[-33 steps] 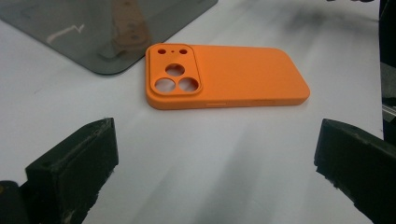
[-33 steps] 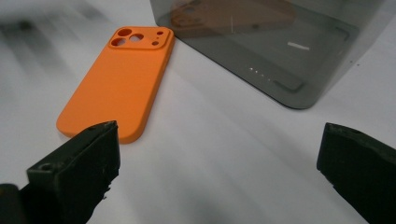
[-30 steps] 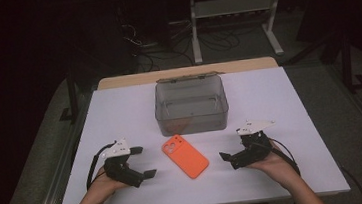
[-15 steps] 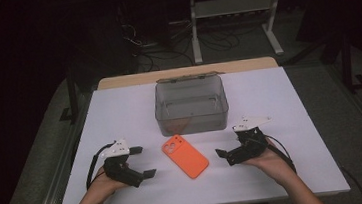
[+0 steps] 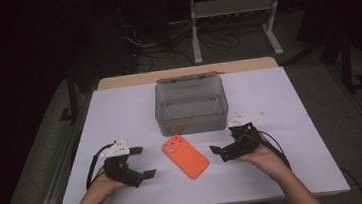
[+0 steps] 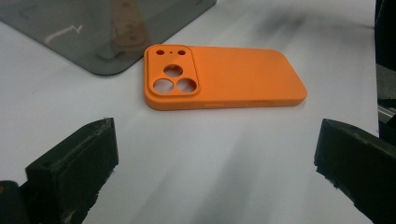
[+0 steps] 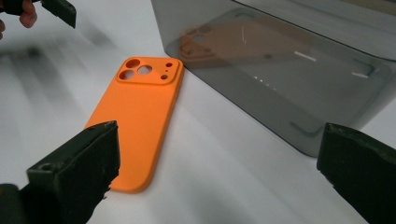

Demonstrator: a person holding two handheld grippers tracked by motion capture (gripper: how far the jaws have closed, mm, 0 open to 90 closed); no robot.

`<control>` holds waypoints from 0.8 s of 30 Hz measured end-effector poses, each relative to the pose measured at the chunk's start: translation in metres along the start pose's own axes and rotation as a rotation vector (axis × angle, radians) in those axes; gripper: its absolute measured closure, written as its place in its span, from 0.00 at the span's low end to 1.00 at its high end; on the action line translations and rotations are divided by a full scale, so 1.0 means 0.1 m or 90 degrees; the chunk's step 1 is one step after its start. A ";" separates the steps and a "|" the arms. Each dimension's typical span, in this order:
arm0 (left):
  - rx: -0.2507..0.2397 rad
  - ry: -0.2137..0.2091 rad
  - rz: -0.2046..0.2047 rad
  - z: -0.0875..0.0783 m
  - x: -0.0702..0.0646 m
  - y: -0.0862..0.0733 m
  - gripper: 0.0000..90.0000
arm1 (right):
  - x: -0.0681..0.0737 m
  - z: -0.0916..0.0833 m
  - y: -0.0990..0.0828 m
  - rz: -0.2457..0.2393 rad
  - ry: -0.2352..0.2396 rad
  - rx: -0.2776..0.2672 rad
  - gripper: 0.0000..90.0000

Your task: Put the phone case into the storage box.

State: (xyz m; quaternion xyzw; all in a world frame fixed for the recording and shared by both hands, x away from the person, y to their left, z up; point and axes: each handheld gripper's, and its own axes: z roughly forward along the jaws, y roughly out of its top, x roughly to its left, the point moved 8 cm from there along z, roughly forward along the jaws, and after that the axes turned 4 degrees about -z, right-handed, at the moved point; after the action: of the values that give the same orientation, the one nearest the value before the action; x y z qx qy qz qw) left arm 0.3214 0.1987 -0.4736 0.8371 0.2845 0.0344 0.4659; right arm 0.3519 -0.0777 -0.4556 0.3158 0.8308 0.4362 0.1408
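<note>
An orange phone case lies flat on the white table, camera cutouts toward the box. My left gripper rests to its left, open and empty. My right gripper rests to its right, open and empty. In the left gripper view the case lies ahead of the wide-apart jaws of the left gripper. In the right gripper view the case lies ahead and left of the right gripper, close to one jaw but not touching it.
A smoky clear plastic box stands open just behind the case; it also shows in both gripper views. The left gripper's jaw peeks in at the top left of the right gripper view. Dark floor and cables lie beyond the table.
My right gripper has crept left and slightly forward toward the phone case. The left gripper and the case have not moved.
</note>
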 end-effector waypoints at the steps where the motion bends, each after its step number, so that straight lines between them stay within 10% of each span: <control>1: 0.000 0.000 0.000 0.00 0.00 0.00 0.00 | 0.00 0.01 0.01 0.000 0.001 0.000 0.00; 24: 0.004 -0.006 -0.010 0.00 -0.02 0.01 0.00 | 0.07 0.14 0.16 -0.008 0.010 0.000 0.00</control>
State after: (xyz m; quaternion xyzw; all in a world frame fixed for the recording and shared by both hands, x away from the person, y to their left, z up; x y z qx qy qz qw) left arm 0.3205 0.1976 -0.4725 0.8366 0.2890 0.0262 0.4646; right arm 0.3600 -0.0570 -0.4503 0.3069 0.8339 0.4379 0.1370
